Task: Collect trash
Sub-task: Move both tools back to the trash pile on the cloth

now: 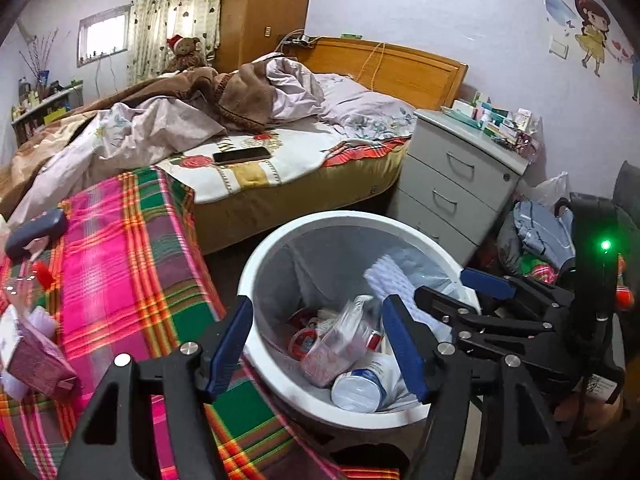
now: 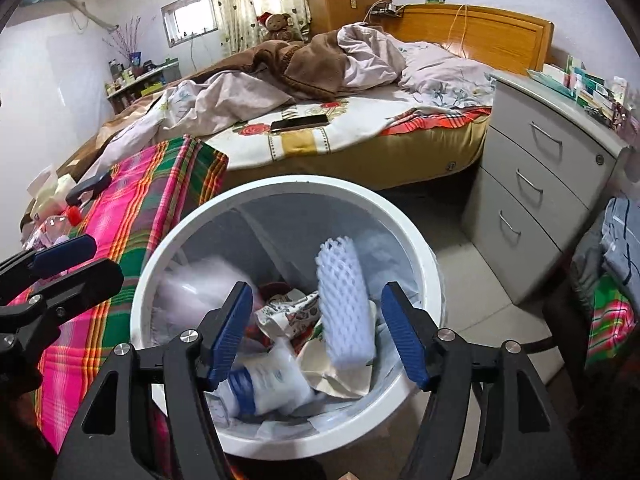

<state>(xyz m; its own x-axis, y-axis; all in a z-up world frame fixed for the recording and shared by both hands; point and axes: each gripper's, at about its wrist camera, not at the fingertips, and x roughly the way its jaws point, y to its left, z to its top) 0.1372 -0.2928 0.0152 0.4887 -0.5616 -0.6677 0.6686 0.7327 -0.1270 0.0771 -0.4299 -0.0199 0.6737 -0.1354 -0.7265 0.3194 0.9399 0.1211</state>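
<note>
Both the left gripper (image 1: 320, 344) and the right gripper (image 2: 316, 332) hang over the white bin (image 2: 160, 248) with jaws apart and nothing pressed between them. The foam net sleeve (image 2: 346, 308) and crumpled wrappers (image 2: 292, 312) inside look light, soft and crushable, best pinched mid-body. More scraps (image 2: 52, 216) on the plaid blanket (image 2: 132, 196) are blurred and cut off.
</note>
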